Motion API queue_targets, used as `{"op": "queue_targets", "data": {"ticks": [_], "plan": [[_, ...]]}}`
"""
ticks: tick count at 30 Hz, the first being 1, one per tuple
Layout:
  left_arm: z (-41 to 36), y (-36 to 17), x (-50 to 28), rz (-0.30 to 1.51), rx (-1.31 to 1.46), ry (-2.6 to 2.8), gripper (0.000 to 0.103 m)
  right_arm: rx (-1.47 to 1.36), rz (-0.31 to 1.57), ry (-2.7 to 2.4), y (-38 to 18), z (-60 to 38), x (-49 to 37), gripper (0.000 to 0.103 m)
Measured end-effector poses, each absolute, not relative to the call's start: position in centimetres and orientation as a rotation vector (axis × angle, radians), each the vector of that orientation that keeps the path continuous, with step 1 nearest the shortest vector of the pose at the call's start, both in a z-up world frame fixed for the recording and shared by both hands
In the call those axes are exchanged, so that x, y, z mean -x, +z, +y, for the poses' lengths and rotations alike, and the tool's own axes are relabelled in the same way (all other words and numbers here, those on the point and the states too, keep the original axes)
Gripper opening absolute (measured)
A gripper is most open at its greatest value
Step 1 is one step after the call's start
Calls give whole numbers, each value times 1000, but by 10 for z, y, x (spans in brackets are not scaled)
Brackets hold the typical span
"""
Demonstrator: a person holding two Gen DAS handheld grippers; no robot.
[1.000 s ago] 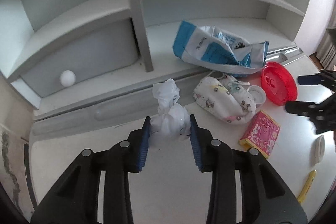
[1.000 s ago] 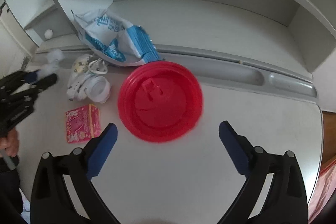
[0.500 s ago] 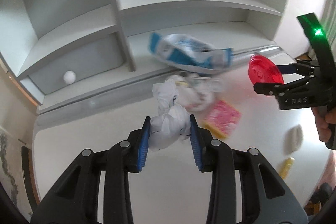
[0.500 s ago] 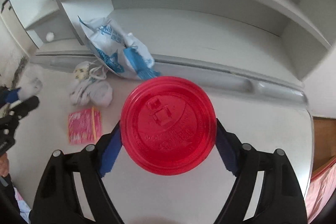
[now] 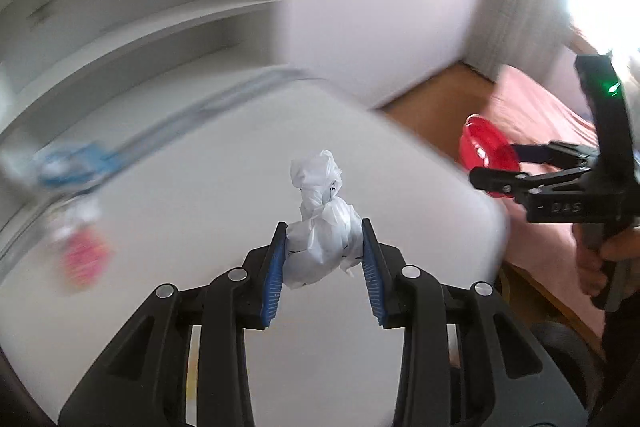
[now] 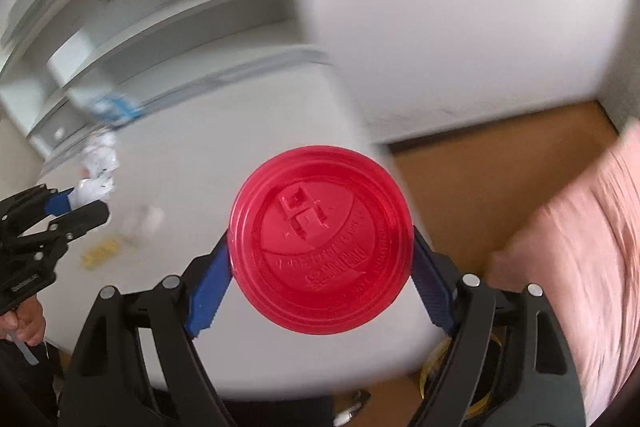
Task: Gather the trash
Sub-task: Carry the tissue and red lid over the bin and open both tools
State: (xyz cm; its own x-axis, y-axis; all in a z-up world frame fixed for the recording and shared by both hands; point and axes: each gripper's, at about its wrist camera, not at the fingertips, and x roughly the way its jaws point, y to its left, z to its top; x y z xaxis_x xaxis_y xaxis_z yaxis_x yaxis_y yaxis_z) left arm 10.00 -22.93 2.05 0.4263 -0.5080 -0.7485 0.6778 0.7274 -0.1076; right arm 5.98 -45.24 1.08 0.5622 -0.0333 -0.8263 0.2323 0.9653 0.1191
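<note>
Trash in both my grips, and both are carried near the table's (image 5: 224, 195) right-hand corner, where the white top gives way to brown floor and a pink spread beyond. My left gripper (image 5: 323, 247) is closed to a narrow gap on the crumpled white bag (image 5: 320, 227); the blue pads press its bulging lower part from either side and its twisted neck stands up and away from me, so its long axis runs straight out along my fingers. My right gripper (image 6: 320, 263) stands wide, clamped edge to edge on the red lid (image 6: 320, 239), which lies flat across the jaws with its embossed face toward the camera. From the left wrist view the lid and right gripper hang past the table's right edge, over the pink spread, while the bag is still above the tabletop just inside that corner. I judge the right hand the nearer to wherever the trash goes on that side; no bin shows in either view, so I cannot tell its place. The rest of the litter lies blurred toward the table's far left edge, below the shelves (image 6: 160, 27), well apart from both grips
</note>
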Motion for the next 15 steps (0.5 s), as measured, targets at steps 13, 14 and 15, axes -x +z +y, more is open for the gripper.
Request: {"op": "queue_targets", "data": {"ticks": [13, 14, 15], "plan": [[-494, -50, 42, 891, -450, -1213, 35, -579, 974, -616, -75, -653, 190, 80], [-503, -59, 48, 896, -462, -1225, 35, -596, 982, -631, -84, -660, 200, 80], [-518, -74, 55, 912, -485, -1244, 35, -619, 991, -645, -95, -667, 211, 80]]}}
